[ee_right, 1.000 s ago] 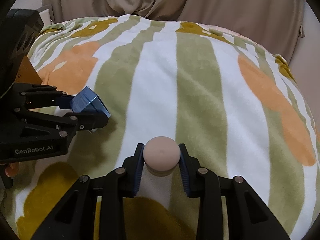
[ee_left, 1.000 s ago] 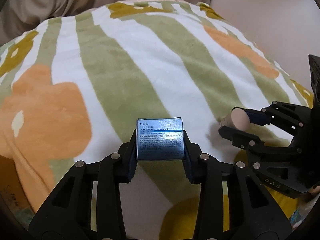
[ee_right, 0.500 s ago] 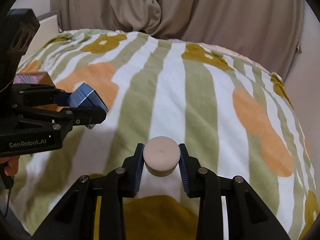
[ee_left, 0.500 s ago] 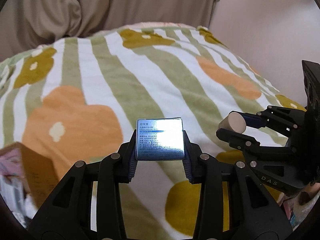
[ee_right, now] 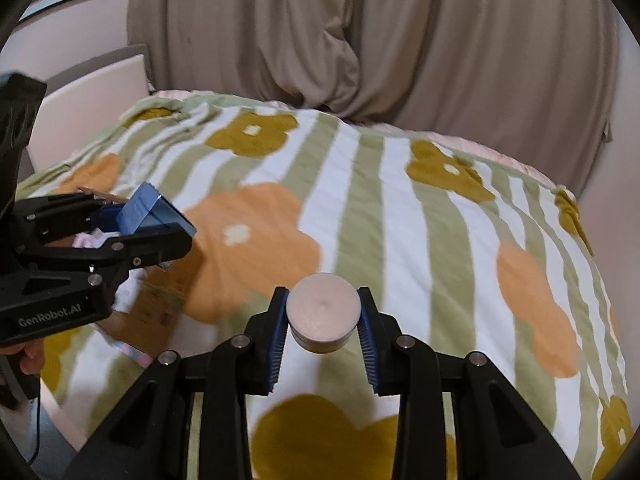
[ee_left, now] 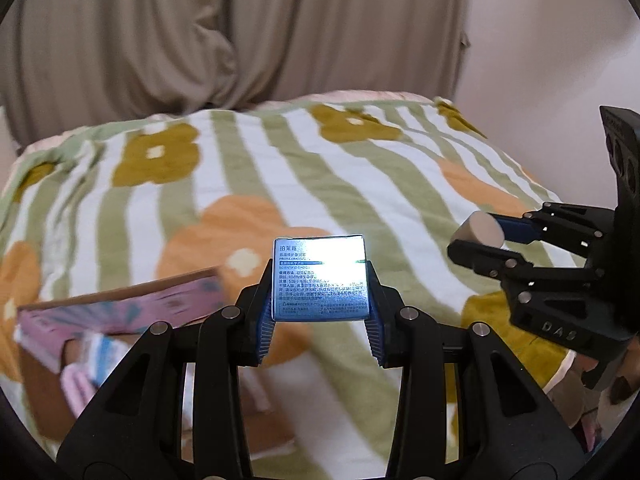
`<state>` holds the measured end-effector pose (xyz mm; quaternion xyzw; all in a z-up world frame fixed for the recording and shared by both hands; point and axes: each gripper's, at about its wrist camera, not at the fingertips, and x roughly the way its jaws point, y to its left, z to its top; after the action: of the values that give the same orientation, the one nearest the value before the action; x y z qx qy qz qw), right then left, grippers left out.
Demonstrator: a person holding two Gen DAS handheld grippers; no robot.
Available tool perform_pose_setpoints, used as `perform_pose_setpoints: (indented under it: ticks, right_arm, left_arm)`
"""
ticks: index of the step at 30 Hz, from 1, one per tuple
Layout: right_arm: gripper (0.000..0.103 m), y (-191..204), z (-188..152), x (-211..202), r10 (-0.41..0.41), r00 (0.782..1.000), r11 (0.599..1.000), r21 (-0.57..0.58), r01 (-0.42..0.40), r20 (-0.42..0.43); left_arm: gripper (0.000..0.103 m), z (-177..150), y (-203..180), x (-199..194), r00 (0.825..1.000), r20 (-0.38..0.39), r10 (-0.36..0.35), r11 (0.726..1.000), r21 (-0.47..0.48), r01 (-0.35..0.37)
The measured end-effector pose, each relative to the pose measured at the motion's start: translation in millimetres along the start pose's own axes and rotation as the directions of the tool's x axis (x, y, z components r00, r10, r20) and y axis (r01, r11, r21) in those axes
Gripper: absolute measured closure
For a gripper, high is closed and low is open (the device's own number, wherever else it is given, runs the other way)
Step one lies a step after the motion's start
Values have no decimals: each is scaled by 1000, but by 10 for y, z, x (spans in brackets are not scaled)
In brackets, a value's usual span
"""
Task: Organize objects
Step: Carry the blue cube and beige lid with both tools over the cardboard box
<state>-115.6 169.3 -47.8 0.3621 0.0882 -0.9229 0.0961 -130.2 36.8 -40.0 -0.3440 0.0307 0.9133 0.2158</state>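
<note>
Blue-padded, the left tool (ee_left: 320, 300) clamps one shiny blue printed carton (ee_left: 320, 280) above the bed's green-and-white striped flowered blanket (ee_left: 360, 184). The right tool (ee_right: 322, 320) grips one pale pink round-capped jar (ee_right: 323, 306). One open cardboard box with pink patterned flaps (ee_left: 120, 312) lies on the blanket at left.

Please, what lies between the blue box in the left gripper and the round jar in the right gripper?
Nothing solid: in both wrist views only the flowered blanket shows behind the gap between the blue box and the round jar.
</note>
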Motion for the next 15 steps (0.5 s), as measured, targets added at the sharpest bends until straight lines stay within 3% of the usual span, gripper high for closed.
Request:
perform_pose_setpoints:
  ticks: [7, 15]
  right_arm:
    - [72, 646, 221, 13, 77, 997, 996, -36, -77, 16]
    - [72, 1382, 345, 266, 164, 986, 983, -82, -164, -9]
  left_arm:
    - [68, -241, 728, -453, 997, 9, 76, 995, -67, -75]
    - [68, -624, 1524, -672, 989, -27, 148, 978, -146, -150]
